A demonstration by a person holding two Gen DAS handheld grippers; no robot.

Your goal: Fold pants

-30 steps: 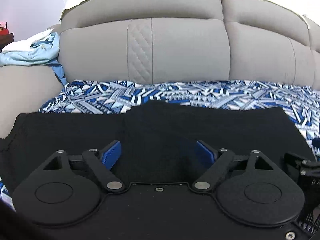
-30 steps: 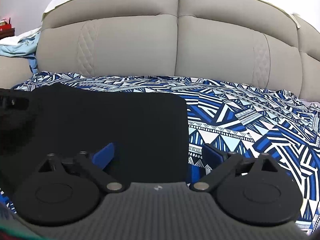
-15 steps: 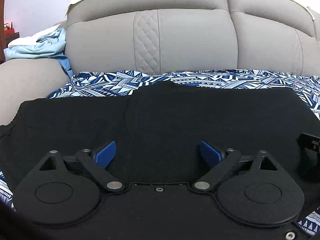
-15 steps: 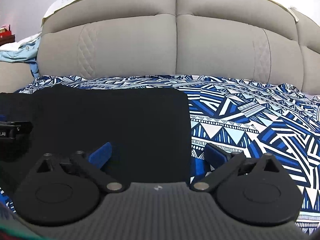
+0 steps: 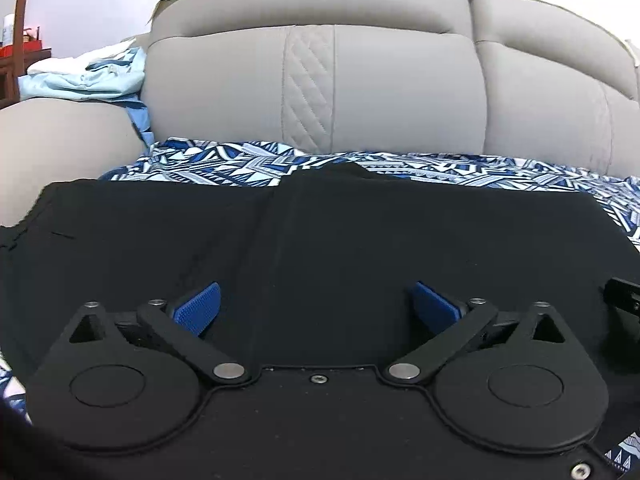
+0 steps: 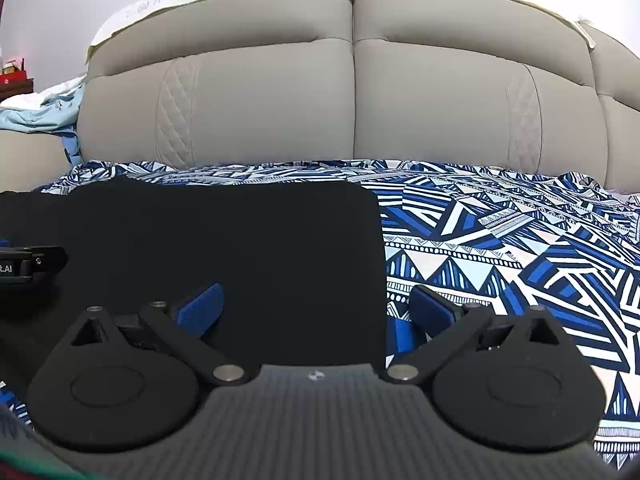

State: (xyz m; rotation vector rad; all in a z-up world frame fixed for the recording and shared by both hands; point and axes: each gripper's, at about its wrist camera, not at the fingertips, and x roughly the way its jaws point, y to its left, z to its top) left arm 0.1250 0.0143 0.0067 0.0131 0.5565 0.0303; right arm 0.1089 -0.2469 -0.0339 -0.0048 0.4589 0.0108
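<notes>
Both tongs, left (image 5: 316,304) and right (image 6: 316,306), are gaping over black pants (image 6: 224,248) (partial marking ".AI" legible leftward).

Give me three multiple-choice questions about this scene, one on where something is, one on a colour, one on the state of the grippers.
1. Where do the black pants lie?
A. on the patterned sheet
B. on the floor
C. over the headboard

2. What colour are the gripper pads?
A. red
B. blue
C. green

3. How do the left gripper and right gripper stand?
A. both shut on cloth
B. one open, one shut
C. both open

Key: 1 A, the sheet shows around the pants; 2 B, blue ribbed pads; 3 C, a wide gap between each pair of pads.
</notes>
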